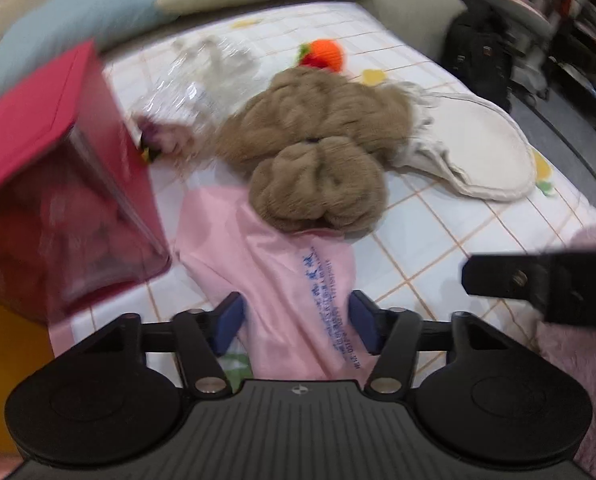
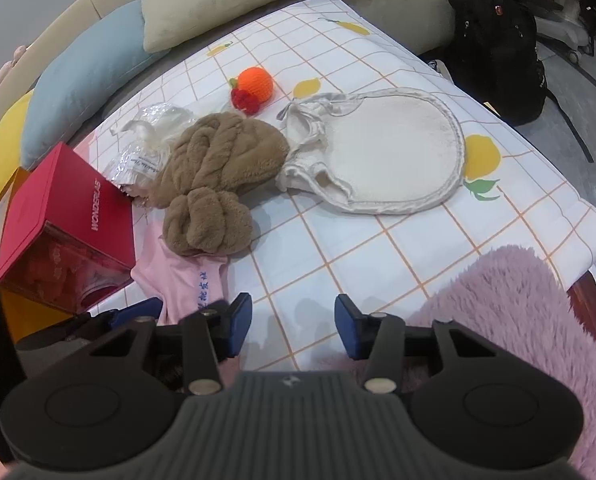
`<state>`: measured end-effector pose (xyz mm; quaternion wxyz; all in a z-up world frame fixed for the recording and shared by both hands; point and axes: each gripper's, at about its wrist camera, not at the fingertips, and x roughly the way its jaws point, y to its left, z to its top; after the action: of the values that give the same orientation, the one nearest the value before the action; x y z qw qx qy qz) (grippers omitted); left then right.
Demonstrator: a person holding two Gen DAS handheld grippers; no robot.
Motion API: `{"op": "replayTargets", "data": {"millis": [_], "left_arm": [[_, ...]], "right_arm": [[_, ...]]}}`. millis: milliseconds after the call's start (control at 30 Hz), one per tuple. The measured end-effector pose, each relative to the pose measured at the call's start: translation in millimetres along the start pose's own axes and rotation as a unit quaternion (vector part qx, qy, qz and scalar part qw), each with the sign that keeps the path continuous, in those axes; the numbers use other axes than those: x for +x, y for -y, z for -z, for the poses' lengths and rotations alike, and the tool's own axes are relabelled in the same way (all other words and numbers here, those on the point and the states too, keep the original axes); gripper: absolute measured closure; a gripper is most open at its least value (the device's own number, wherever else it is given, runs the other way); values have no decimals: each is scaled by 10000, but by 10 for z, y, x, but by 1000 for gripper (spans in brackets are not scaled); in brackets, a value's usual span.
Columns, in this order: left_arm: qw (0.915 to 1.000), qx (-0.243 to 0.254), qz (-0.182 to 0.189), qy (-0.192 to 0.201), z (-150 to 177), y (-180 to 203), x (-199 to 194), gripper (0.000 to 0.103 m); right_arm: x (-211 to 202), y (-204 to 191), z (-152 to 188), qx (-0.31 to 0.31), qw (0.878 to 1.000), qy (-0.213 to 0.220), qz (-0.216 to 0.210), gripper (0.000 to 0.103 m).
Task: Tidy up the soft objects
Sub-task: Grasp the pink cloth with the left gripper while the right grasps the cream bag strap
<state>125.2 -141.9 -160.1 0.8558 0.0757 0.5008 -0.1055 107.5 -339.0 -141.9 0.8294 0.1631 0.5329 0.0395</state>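
Left tongs point(image 1: 296, 326) gape over a pink bag point(image 1: 282, 280), brown plush point(image 1: 318, 148) lying just beyond.

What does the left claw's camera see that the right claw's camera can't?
Only the left wrist view shows pink cloth lying between the open left claw. Only the right wrist view shows the box's WONDERLAB lettering and the whole fluffy pink rug. Both show the brown plush toy, orange knitted fruit, cream bag and red box.

The red box point(image 1: 58, 184) looks smeary in the left view. The brown fluffy scarf point(image 2: 214, 168) covers part of the pink bag point(image 2: 182, 280). The edge cuts the fuzzy pink rug point(image 2: 518, 320).
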Motion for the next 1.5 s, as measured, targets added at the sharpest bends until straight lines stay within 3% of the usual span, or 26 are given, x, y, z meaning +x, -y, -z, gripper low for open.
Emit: {"op": "replayTargets", "data": {"millis": [133,333,467,633,833,900,967,1067,1367,1500], "left_arm": [[9999,126,10,-3,-36,-26,6,75],[9999,101,39,-101,-90,-120,-22,97],[9999,-89,139,33,-87,-165,-121,98],[9989,-339,245,189,-121,-243,-294,98],[9979,-530,296,245,-174,-316,-393,98],[9975,-578,303,269,-161,-341,-421,98],[9971,-631,324,286,-151,-372,-460,98],[9965,-630,378,387,-127,-406,-562,98],[9930,-787,580,656,-17,-550,-873,98],[9919,-888,619,671,83,-651,-960,98]], "right_arm": [[52,17,-71,43,9999,107,86,57],[175,47,-241,-30,9982,450,400,56],[314,-2,-356,-270,9957,631,618,56],[562,-113,-420,-669,9934,433,819,57],[648,-204,-415,-1045,9868,542,1110,55],[654,-240,-391,-1160,9831,561,1298,64],[636,-222,-394,-1121,9816,590,1427,83],[600,-146,-420,-882,9848,603,1369,103],[264,-162,-334,-641,9890,764,1093,103],[0,-227,-164,-499,9936,689,743,103]]}}
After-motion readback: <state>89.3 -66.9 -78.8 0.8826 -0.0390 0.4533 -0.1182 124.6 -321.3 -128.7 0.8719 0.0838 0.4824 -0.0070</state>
